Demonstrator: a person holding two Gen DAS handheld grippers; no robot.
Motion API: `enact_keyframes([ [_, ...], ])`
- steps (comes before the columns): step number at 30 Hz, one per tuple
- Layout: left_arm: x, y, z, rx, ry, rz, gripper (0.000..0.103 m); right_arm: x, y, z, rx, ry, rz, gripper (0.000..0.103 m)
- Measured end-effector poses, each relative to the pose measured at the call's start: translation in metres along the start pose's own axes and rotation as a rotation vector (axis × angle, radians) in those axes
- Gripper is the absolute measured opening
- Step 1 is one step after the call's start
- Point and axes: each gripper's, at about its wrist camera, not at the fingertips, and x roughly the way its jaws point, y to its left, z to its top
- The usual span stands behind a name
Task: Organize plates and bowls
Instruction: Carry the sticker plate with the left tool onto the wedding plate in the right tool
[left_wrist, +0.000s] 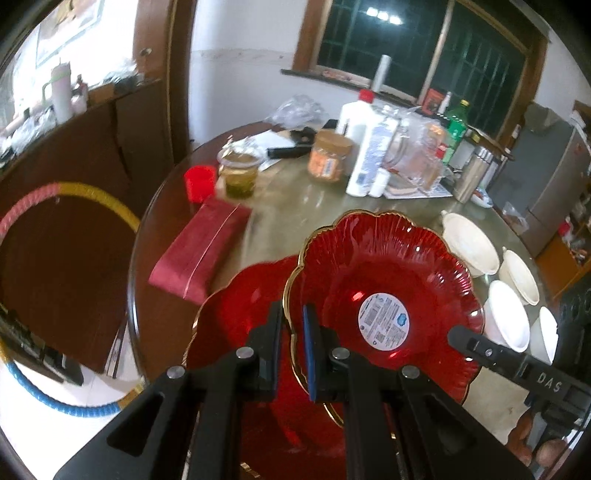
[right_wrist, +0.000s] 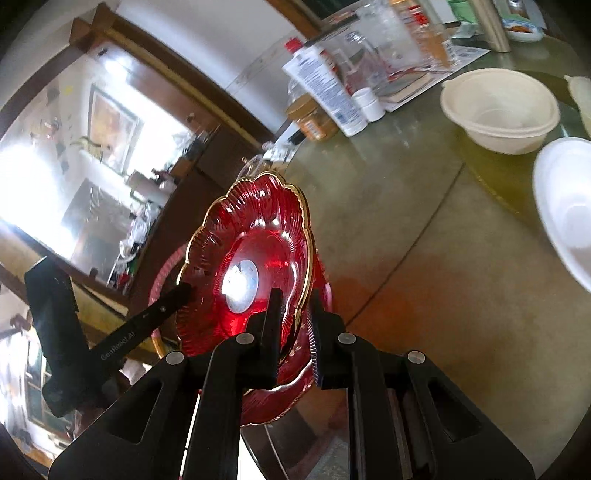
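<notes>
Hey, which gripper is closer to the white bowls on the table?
Right. In the left wrist view the right gripper holds the red plate's edge beside the white bowls, while the left gripper clamps the plate's opposite edge, farther away.

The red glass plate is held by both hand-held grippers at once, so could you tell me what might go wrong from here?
1. The left hand-held gripper and right hand-held gripper pinch only the thin gold rim of the red glass plate; uneven pulling could make it slip or chip.
2. A second red plate lies just beneath; lowering carelessly could knock glass on glass.
3. The white bowls sit close by and could be bumped.
</notes>
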Motion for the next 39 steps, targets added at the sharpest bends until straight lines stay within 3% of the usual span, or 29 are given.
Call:
enact_keyframes([
  [7, 0.014, 0.022, -0.017, -0.060, 0.045, 0.013, 0.009, 0.027, 0.008, -0.009, -0.034, 0.073, -0.036, 0.013],
  [15, 0.022, 0.032, -0.023, -0.054, 0.059, 0.037, 0.009, 0.044, 0.009, -0.012, -0.051, 0.117, -0.082, 0.013],
  [39, 0.028, 0.041, -0.031, -0.062, 0.070, 0.052, 0.010, 0.056, 0.031, -0.017, -0.167, 0.134, -0.206, 0.013],
])
